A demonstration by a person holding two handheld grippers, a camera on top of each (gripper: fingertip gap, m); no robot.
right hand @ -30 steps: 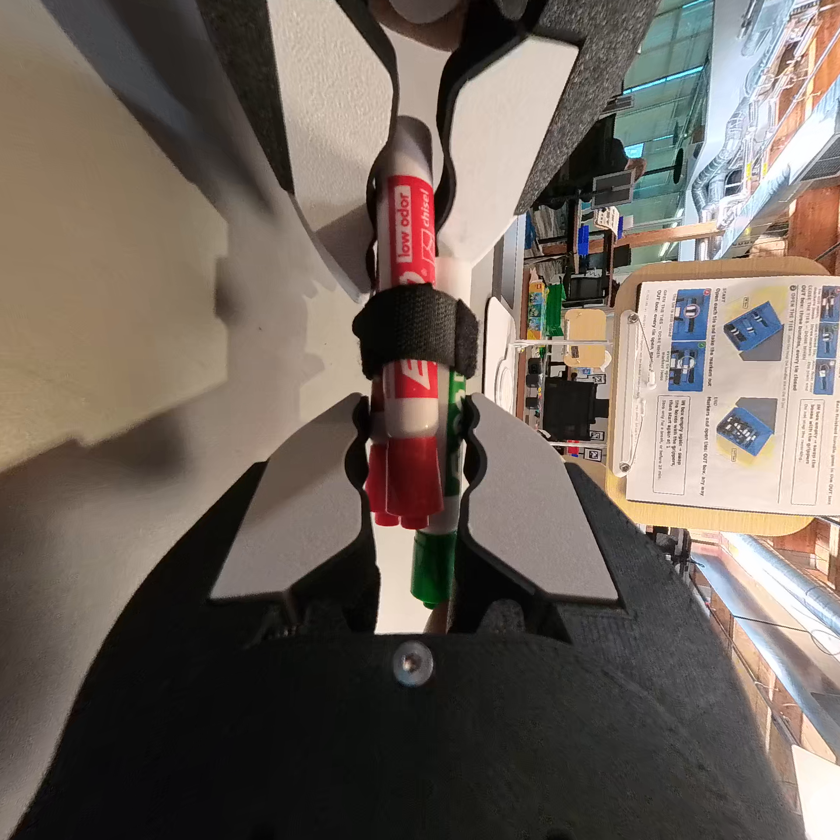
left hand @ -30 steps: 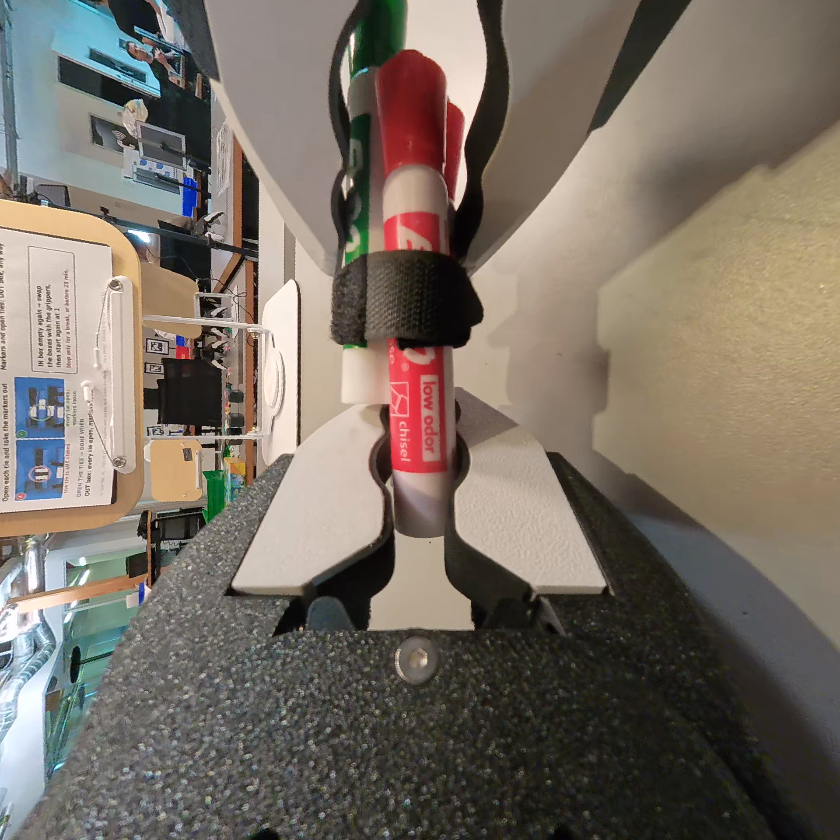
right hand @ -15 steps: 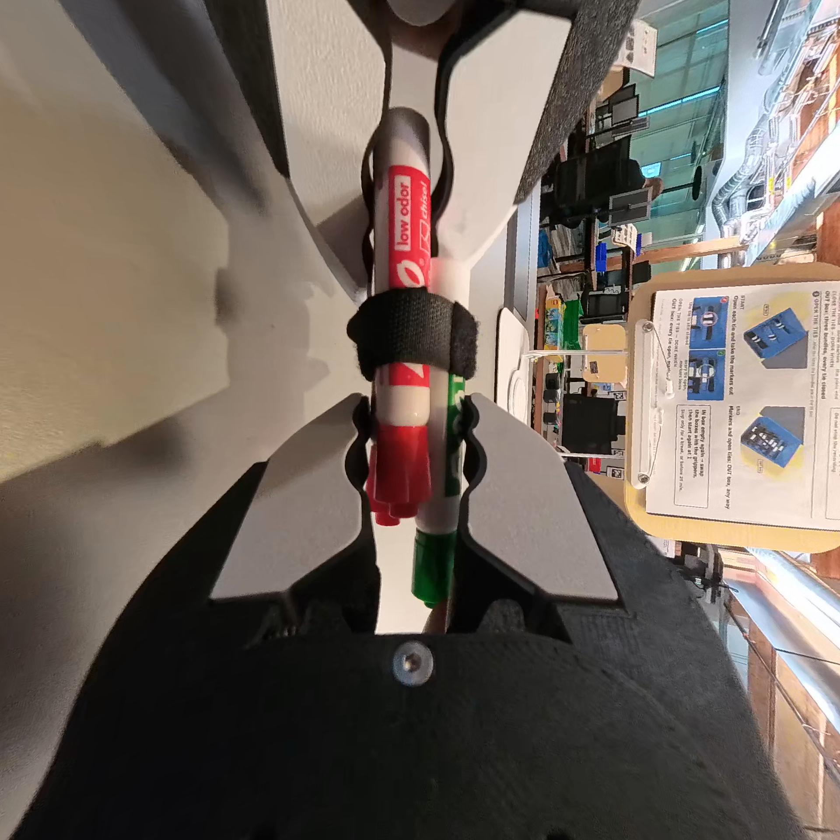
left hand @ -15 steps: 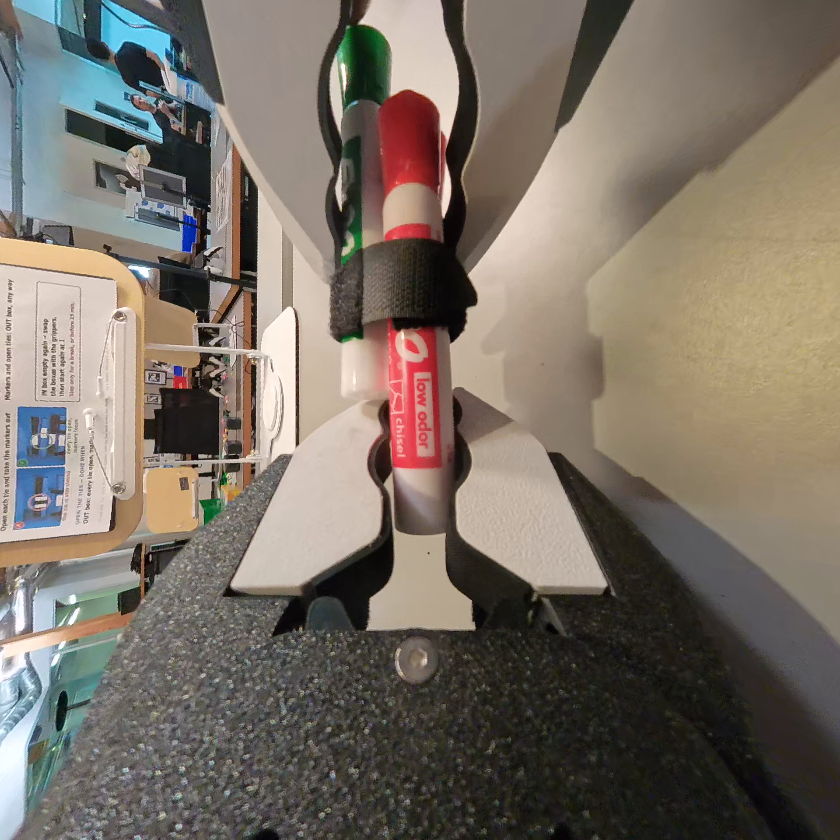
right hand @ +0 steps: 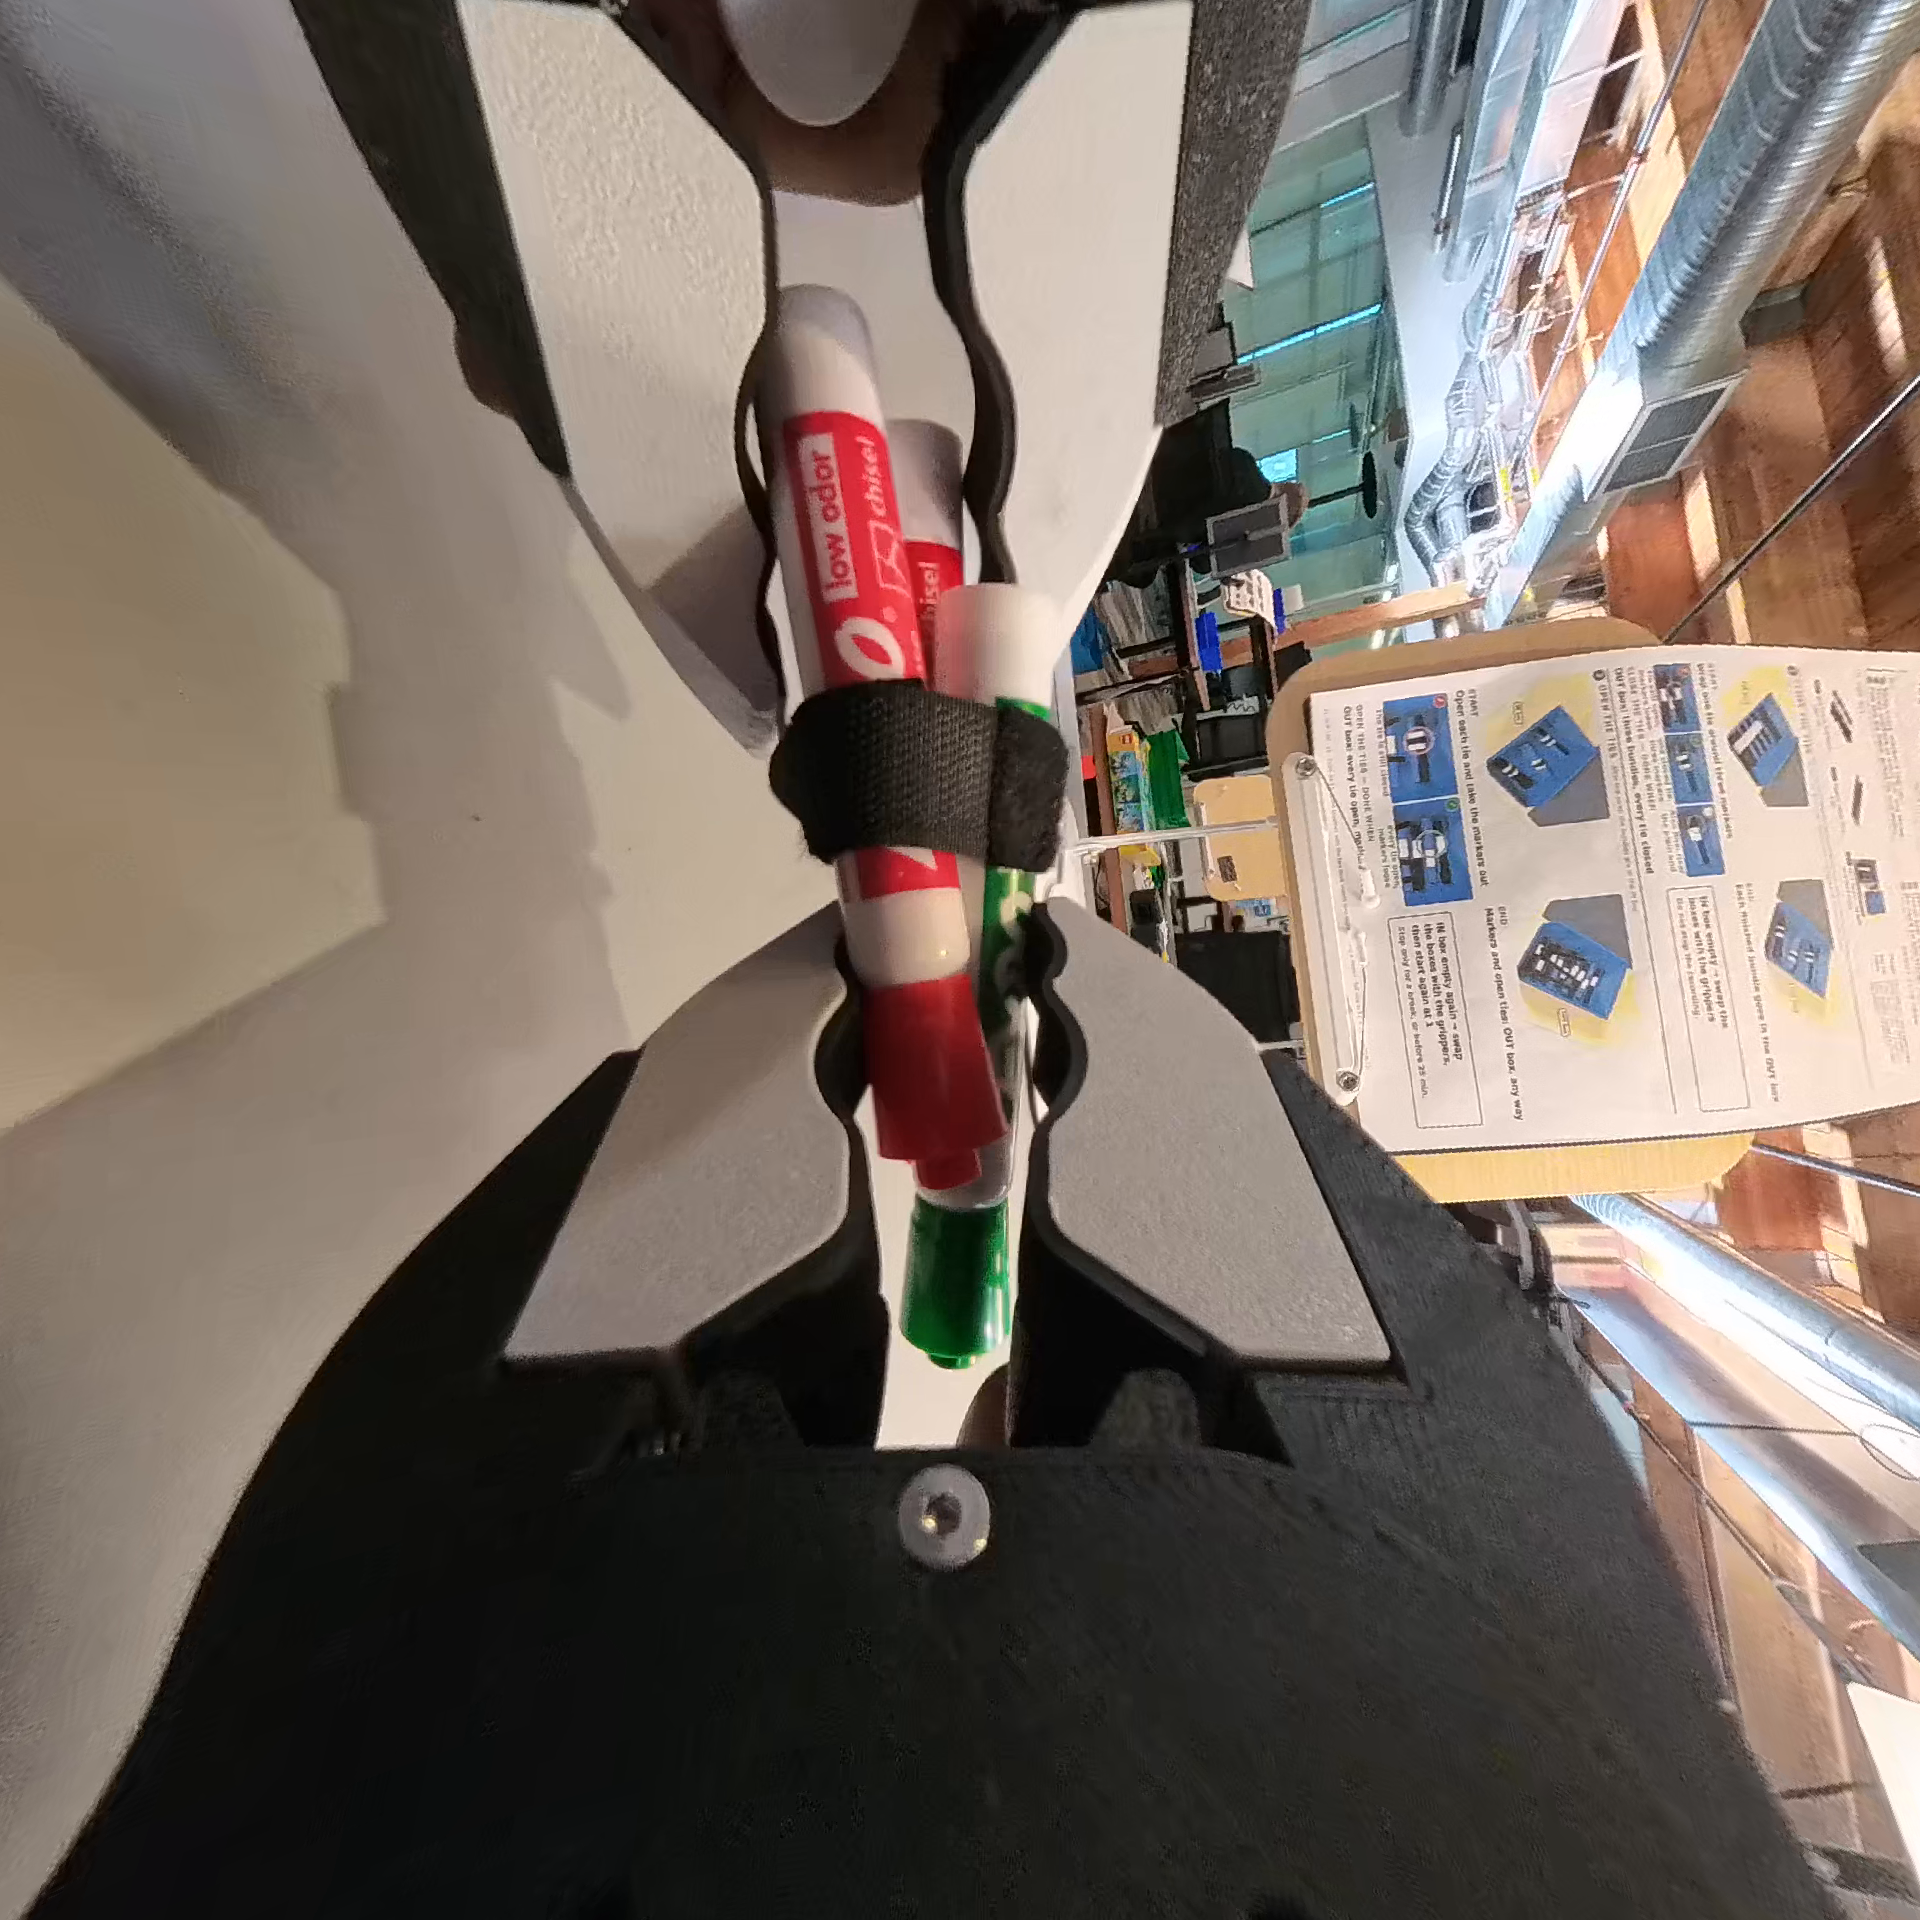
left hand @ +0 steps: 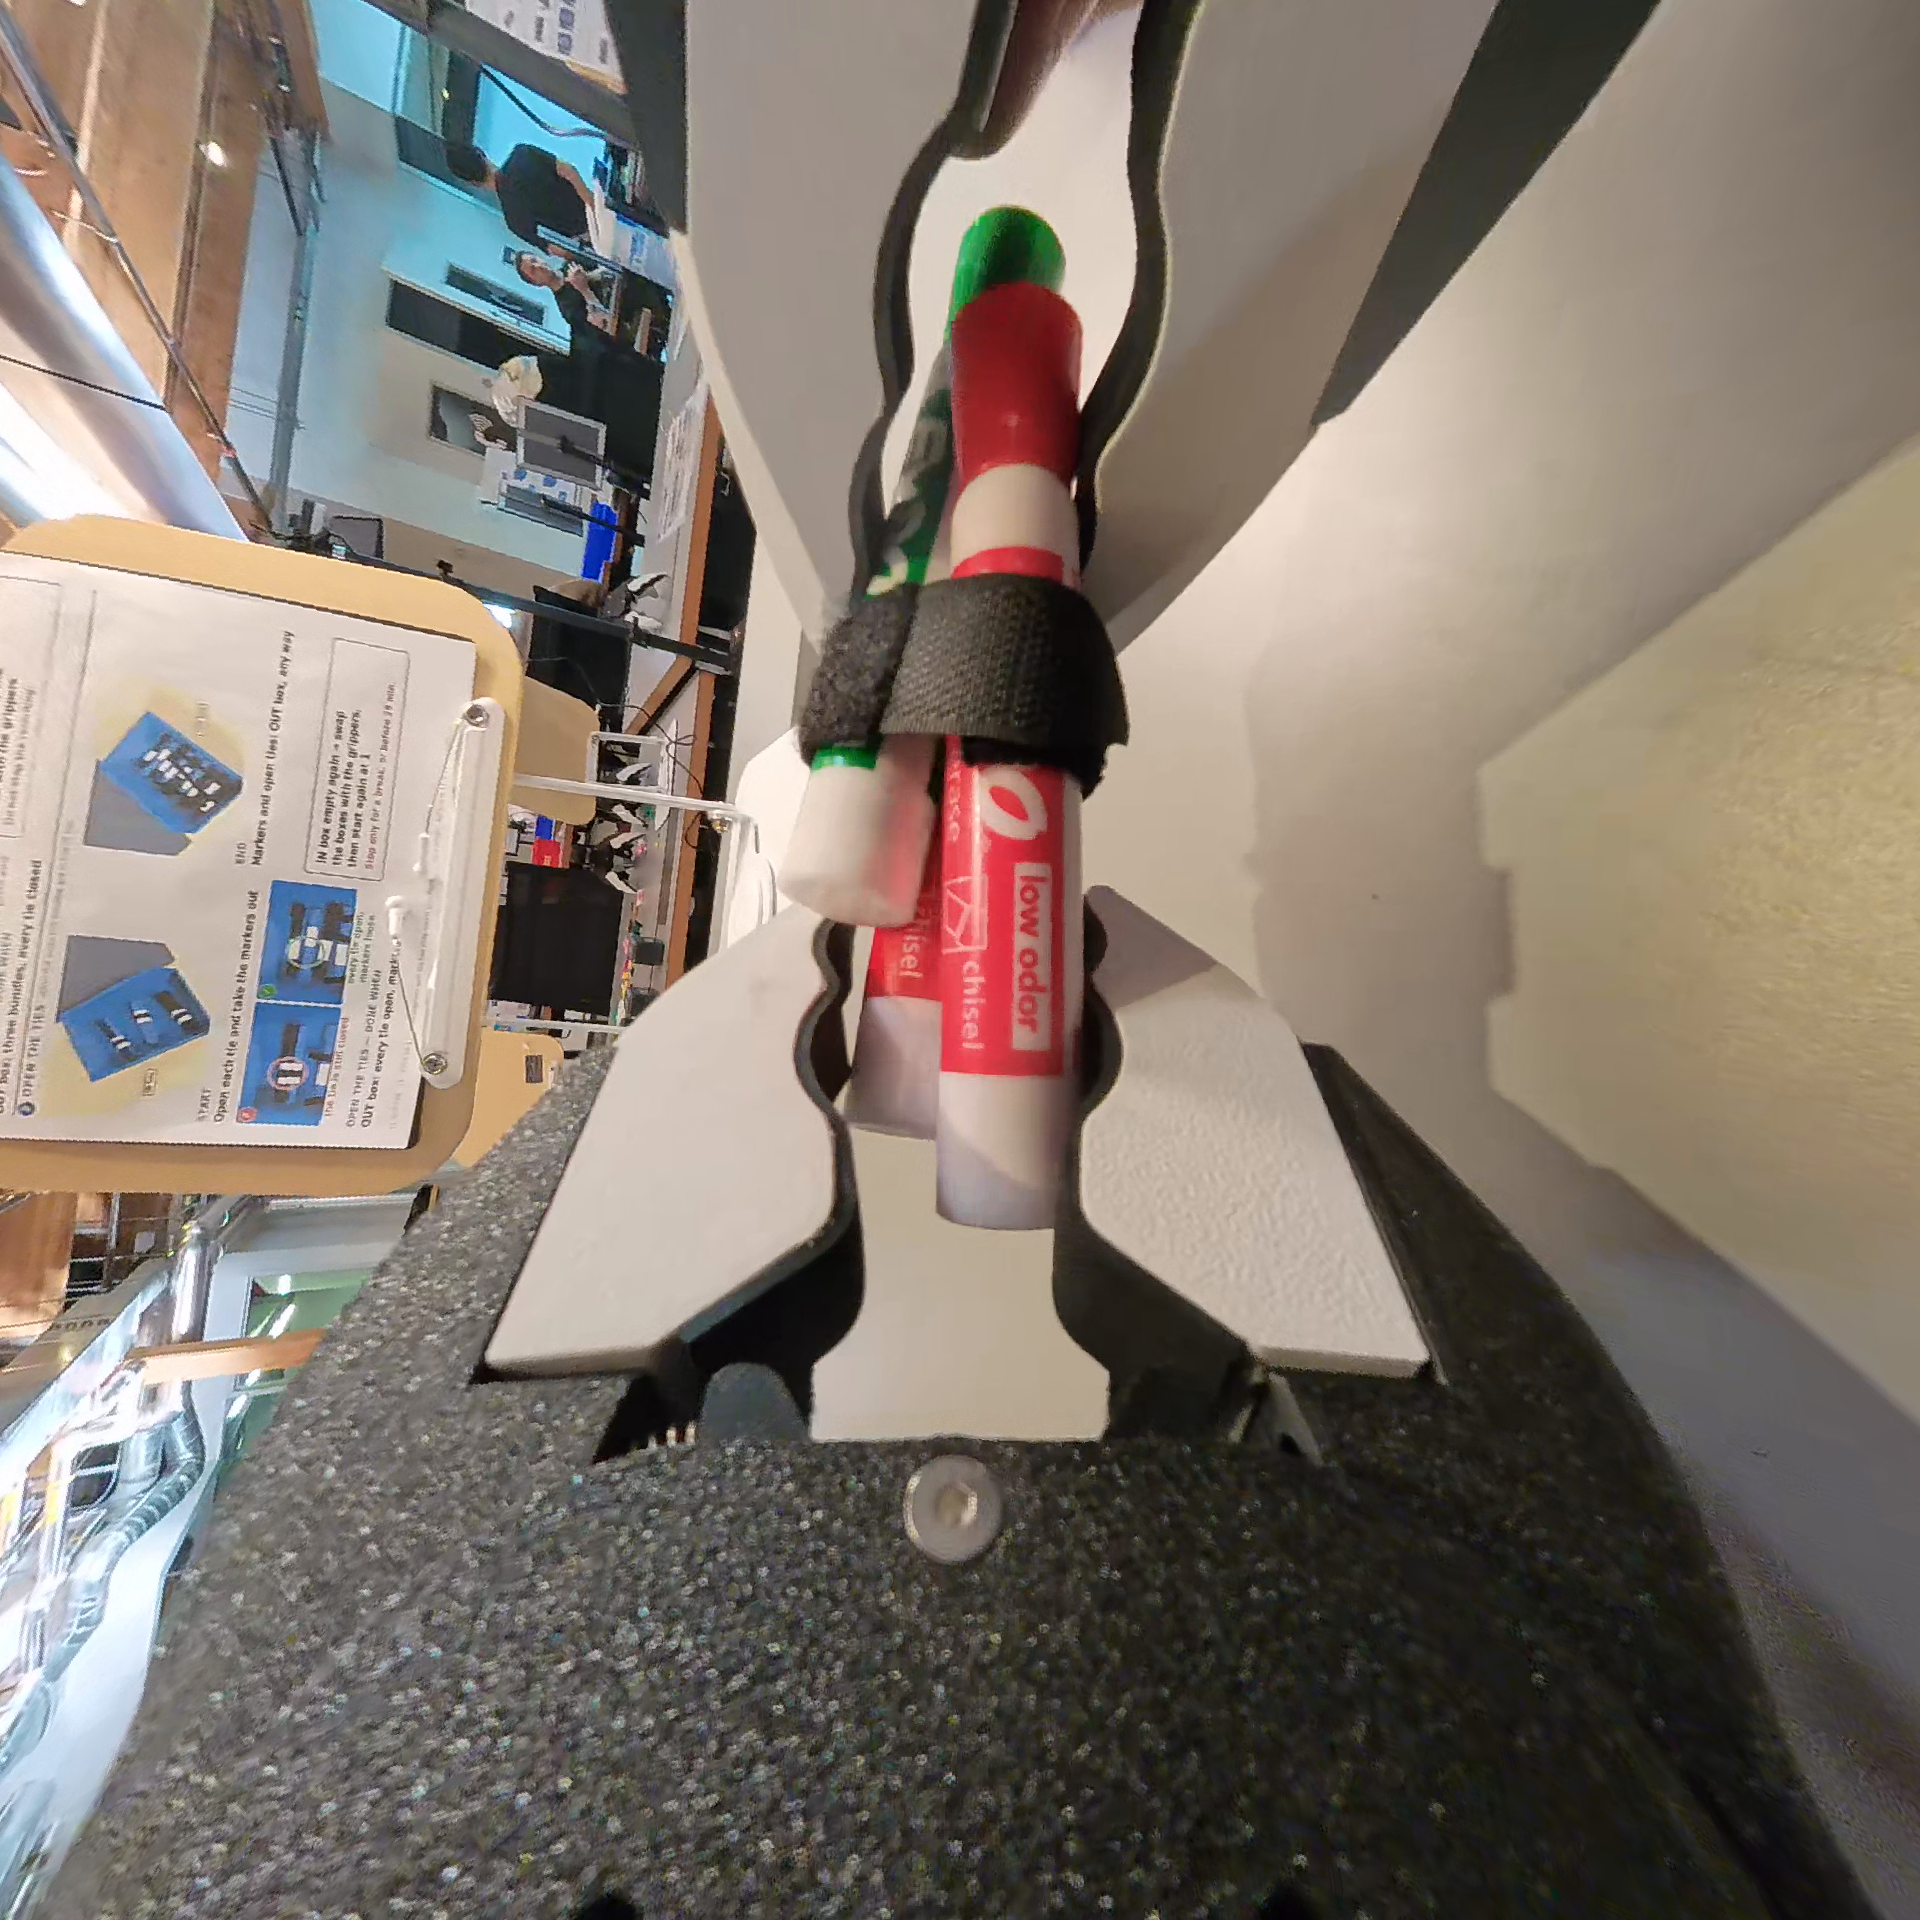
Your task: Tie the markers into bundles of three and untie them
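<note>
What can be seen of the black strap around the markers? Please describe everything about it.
The black strap is a band of woven, fuzzy fabric that looks like hook-and-loop material. It is closed around the middle of three markers, two red and one green, holding them as a bundle. One end overlaps the band in a thicker fold beside the green marker. It lies in the gap between the left gripper and the right gripper, which clamp opposite ends of the bundle; neither touches the strap.

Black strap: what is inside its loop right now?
Inside the black strap: two red markers and a green marker, their ends in both grippers. The strap hides the marker barrels beneath it.
</note>
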